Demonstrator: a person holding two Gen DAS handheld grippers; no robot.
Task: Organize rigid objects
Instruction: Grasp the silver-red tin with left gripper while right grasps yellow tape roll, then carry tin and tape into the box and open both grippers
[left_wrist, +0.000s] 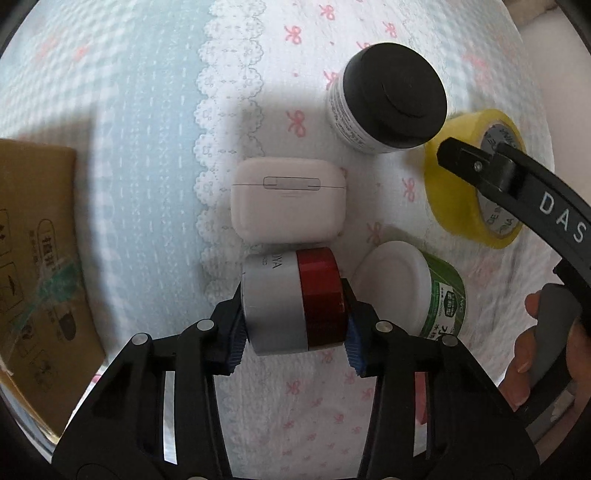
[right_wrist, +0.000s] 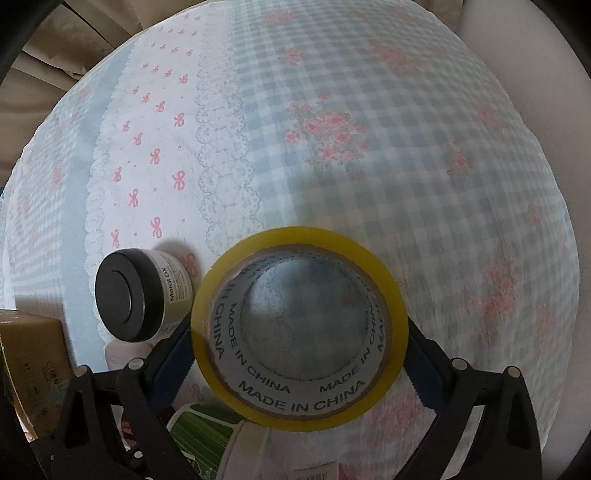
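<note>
Table (right_wrist: 369, 110) under cloth (left_wrist: 147, 110) of pale blue gingham, white lace-print band, pink bows and roses, cardboard box (left_wrist: 33, 258) at left edge, beige drapery (right_wrist: 55, 44) behind, soft daylight with shadows.

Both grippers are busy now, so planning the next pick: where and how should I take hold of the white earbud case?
Grip the white earbud case across its two short rounded ends, coming straight down from above. It lies flat with its broad face up. The near long side touches the red-lidded jar held in the left gripper, so there is no finger room there, while both ends have bare cloth beside them.
</note>
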